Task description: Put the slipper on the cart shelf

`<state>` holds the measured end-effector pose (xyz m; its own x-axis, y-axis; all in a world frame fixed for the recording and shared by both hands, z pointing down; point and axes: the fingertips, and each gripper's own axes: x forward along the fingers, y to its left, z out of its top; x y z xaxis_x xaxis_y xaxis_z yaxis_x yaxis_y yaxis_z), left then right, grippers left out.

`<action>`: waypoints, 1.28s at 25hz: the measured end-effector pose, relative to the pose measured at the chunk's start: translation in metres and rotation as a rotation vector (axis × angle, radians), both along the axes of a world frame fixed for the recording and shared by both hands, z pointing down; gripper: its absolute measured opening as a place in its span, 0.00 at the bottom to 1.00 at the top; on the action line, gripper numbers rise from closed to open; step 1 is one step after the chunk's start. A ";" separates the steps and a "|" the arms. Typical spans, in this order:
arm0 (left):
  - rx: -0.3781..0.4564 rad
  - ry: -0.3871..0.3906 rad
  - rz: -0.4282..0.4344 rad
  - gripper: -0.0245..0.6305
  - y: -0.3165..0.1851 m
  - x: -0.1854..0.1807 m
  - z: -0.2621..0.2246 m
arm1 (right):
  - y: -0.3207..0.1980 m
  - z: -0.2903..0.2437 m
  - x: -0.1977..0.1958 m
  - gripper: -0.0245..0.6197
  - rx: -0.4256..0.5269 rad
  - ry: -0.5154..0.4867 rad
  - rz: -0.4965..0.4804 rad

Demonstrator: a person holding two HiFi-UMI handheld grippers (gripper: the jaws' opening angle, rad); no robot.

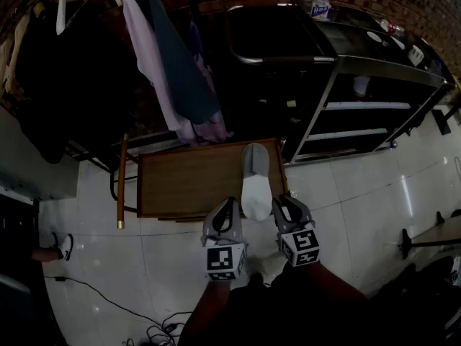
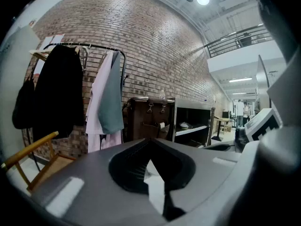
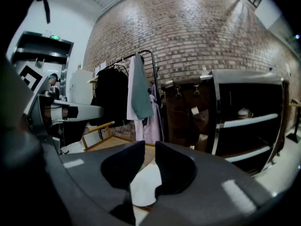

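A white slipper with a grey strap (image 1: 254, 182) lies on a low wooden table (image 1: 187, 182), toe pointing away from me. My left gripper (image 1: 229, 203) hovers just left of its heel with the jaw tips touching and nothing between them. Through that gripper's jaws (image 2: 150, 141) a bit of the white slipper (image 2: 156, 185) shows below. My right gripper (image 1: 282, 202) sits just right of the heel. Its jaws (image 3: 149, 146) stand a narrow gap apart with nothing in them, and the slipper (image 3: 143, 185) lies beyond. The metal cart with shelves (image 1: 367, 106) stands behind the table to the right.
A clothes rack (image 1: 166, 63) with hanging garments stands behind the table on the left. A wooden chair frame (image 1: 121, 182) is at the table's left side. A water bottle (image 1: 320, 4) stands on the cart top. Cables (image 1: 155, 323) and a person's shoe (image 1: 65, 246) are on the tiled floor.
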<state>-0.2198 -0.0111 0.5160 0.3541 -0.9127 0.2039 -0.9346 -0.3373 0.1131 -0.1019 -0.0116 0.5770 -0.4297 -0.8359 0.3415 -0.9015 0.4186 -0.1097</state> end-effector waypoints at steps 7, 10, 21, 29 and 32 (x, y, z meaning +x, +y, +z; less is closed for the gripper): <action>-0.019 -0.013 -0.025 0.06 -0.002 -0.008 0.020 | 0.007 0.072 0.007 0.21 -0.292 -0.195 0.093; -0.038 -0.012 -0.038 0.06 0.003 -0.013 0.028 | 0.016 0.105 0.008 0.25 -0.432 -0.283 0.151; -0.080 -0.037 -0.072 0.06 0.024 -0.026 0.061 | 0.025 0.174 -0.013 0.32 -0.651 -0.396 0.183; -0.085 -0.065 -0.078 0.06 0.030 -0.033 0.058 | 0.013 0.199 -0.024 0.37 -0.745 -0.552 0.241; -0.087 -0.066 -0.082 0.06 0.029 -0.035 0.059 | 0.007 0.204 -0.028 0.35 -0.755 -0.593 0.255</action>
<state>-0.2549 0.0183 0.5746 0.2621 -0.9160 0.3037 -0.9650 -0.2509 0.0760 -0.1301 -0.0048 0.7806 -0.5412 -0.5789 0.6099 -0.6675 -0.1454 -0.7303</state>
